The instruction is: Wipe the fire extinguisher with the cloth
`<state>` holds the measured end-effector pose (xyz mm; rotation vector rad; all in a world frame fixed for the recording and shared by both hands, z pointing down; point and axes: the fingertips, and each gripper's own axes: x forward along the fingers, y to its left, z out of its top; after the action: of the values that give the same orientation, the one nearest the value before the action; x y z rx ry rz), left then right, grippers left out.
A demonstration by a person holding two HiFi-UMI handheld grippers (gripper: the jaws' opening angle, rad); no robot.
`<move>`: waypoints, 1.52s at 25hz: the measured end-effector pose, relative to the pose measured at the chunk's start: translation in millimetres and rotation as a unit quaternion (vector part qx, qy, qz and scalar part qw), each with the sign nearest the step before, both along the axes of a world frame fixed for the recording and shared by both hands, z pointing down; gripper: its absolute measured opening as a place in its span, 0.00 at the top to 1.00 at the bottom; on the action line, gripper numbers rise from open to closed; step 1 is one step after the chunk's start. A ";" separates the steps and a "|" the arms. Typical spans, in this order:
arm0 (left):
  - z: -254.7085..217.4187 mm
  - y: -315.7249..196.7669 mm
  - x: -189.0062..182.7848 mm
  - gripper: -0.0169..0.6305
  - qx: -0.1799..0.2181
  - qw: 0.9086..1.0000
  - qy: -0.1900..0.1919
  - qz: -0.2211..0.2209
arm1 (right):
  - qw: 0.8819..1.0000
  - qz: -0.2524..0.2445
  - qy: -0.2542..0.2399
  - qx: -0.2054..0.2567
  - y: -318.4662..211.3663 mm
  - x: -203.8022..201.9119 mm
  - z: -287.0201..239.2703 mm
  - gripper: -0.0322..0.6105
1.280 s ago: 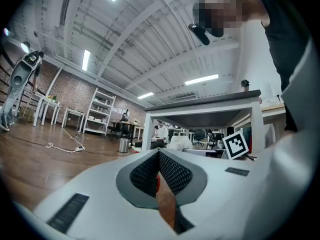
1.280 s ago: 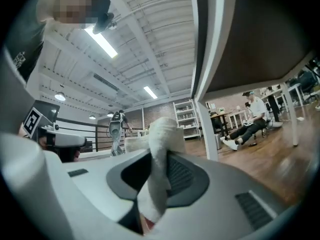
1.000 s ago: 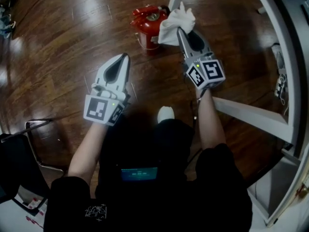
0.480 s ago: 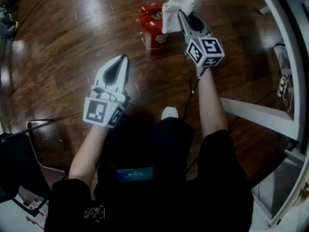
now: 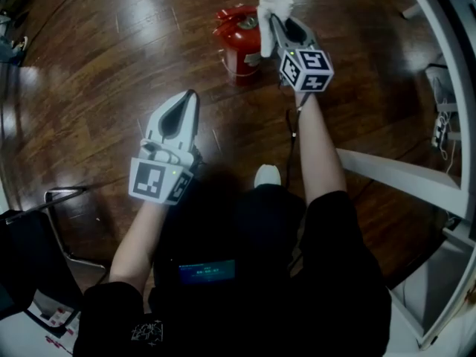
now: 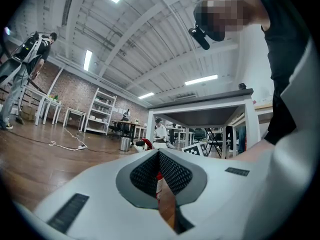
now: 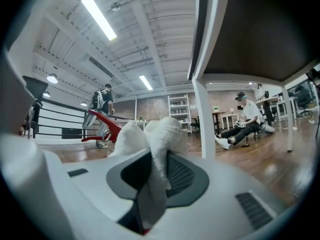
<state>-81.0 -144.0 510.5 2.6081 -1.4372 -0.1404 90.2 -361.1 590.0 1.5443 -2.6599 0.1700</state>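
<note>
At 12 o'clock in the head view: red fire extinguisher (image 5: 239,39), upright on the wooden floor (image 5: 111,65). At its 3 o'clock side: right tongs (image 5: 272,21), clamped on the white cloth (image 5: 269,7). Grips the cloth between both pads; leaves a bunched fold above the tips and a tail hanging below. Cloth touching the extinguisher's top or just beside it: cannot tell. At 9 o'clock of centre: left tongs (image 5: 191,95), closed, holding nothing, well apart from the extinguisher, pointing toward 12 o'clock.
</note>
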 end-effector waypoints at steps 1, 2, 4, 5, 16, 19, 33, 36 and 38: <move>0.2 -0.1 -1.3 0.97 -0.001 1.000 0.002 -0.002 | 1.000 0.006 -0.006 -0.002 -1.5 3.3 3.7 0.80; 1.0 -0.2 -2.9 0.97 -0.004 1.000 0.003 -0.005 | 1.000 0.012 -0.014 -0.006 -2.8 7.2 8.0 0.80; 0.8 0.9 -4.7 0.97 -0.004 1.000 0.007 -0.008 | 0.999 0.027 -0.027 -0.017 -5.0 16.0 19.8 0.80; 0.6 1.7 -5.6 0.97 -0.003 1.000 0.007 -0.010 | 0.999 0.035 -0.031 -0.024 -6.2 20.1 27.8 0.80; 13.5 13.1 -16.1 0.97 -0.016 0.999 -0.003 -0.030 | 0.986 0.064 -0.018 -0.150 -2.3 29.4 153.6 0.80; 12.5 13.5 -17.8 0.97 -0.008 0.999 -0.009 -0.037 | 0.985 0.053 0.010 -0.166 4.2 26.2 162.7 0.80; 23.2 25.6 -3.8 0.97 -0.021 1.000 -0.001 -0.017 | 0.991 -0.017 -0.016 -0.133 60.0 9.2 125.9 0.80; 19.7 22.9 -6.6 0.97 -0.010 1.000 -0.002 -0.022 | 0.995 -0.018 -0.028 -0.090 68.1 2.6 91.0 0.80; 20.6 24.0 -7.0 0.97 -0.012 1.000 -0.001 -0.018 | 0.997 -0.014 -0.033 -0.064 70.0 2.3 70.5 0.80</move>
<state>-88.1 -120.0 531.1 2.5636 -1.4784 -0.1245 92.4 -291.2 660.6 1.4874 -2.6588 0.3894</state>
